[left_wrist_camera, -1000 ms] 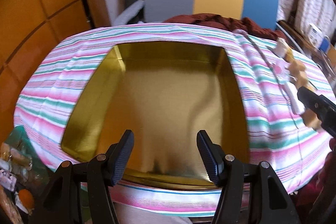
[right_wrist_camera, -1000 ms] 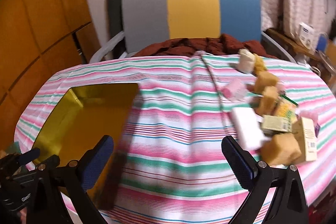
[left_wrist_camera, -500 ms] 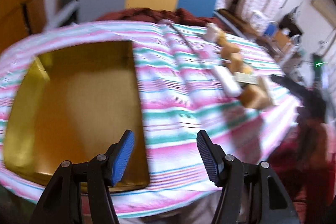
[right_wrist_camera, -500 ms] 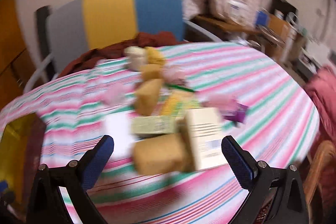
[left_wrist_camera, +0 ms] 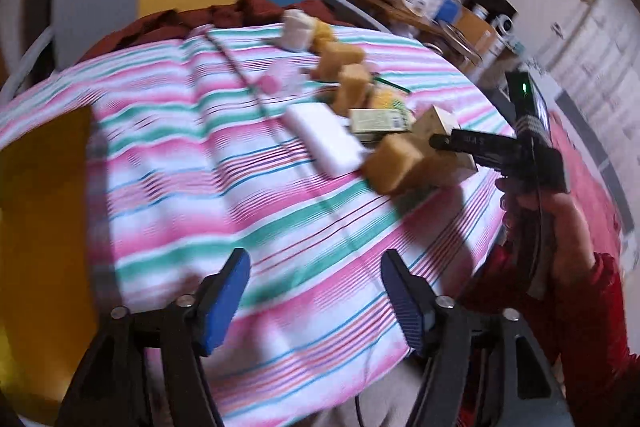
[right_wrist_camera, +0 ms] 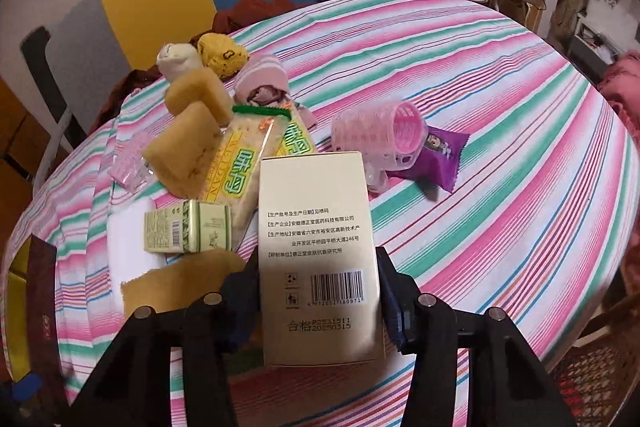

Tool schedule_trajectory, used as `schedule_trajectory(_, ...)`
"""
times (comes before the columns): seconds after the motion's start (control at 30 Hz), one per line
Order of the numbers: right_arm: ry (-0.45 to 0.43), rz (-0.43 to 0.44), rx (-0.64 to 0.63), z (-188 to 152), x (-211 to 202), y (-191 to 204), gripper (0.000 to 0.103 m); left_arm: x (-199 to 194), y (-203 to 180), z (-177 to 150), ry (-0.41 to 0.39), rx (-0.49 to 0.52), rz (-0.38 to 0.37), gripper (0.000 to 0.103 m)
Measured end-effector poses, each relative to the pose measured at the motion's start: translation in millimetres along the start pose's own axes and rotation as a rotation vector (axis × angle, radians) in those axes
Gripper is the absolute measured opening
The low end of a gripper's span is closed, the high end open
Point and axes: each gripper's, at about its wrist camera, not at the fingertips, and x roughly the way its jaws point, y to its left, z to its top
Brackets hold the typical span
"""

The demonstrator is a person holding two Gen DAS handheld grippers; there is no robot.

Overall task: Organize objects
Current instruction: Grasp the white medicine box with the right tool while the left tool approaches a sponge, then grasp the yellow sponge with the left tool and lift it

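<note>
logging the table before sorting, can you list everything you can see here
cream cardboard box with barcode: 1, cream, between right gripper's fingers
tan sponge blocks: about 4, tan, clustered left of box
green-yellow snack packets: 2, under sponges
small green carton: 1, left of box
pink plastic hair roller: 1, right of box
purple candy wrapper: 1, beside roller
white flat block: 1, left of cluster
gold tray: 1, table's left
striped tablecloth: 1, pink-green
left gripper: opening, nothing between fingers
right gripper: closing on box

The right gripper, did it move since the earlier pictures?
Yes. The right gripper went from beside the gold tray rightward to the pile; its jaws are closing around the cream box.
</note>
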Motion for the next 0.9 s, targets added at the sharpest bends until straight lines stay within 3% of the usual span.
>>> schedule_trajectory(0.1,-0.019,0.007,0.036,-1,-4,-6,0.051,20,-20,13,-0.008,0.089,0.004,0.085)
schedule_trajectory(0.23,-0.036,0.006,0.028,0,-6,-4,0.052,46,-46,29,-0.008,0.185,-0.014,0.086)
schedule_trajectory(0.37,-0.048,0.023,0.048,2,-7,-7,0.052,68,-66,43,-0.039,0.274,-0.01,0.095)
schedule_trajectory(0.4,-0.048,0.028,0.058,3,-7,-9,0.052,75,-71,48,-0.035,0.3,-0.007,0.102)
schedule_trajectory(0.57,-0.046,0.025,0.069,6,-2,-11,0.052,102,-90,63,-0.012,0.393,-0.032,0.103)
schedule_trajectory(0.67,-0.044,0.028,0.073,7,-2,-12,0.052,111,-102,64,-0.048,0.471,0.019,0.093)
schedule_trajectory(0.73,-0.044,0.028,0.074,7,-1,-12,0.052,120,-106,66,-0.036,0.487,0.037,0.06)
schedule_trajectory(0.77,-0.043,0.028,0.075,8,-1,-12,0.052,123,-106,66,-0.023,0.485,0.037,0.052)
schedule_trajectory(0.9,-0.037,0.031,0.073,8,0,-13,0.052,124,-97,64,-0.037,0.433,-0.025,0.051)
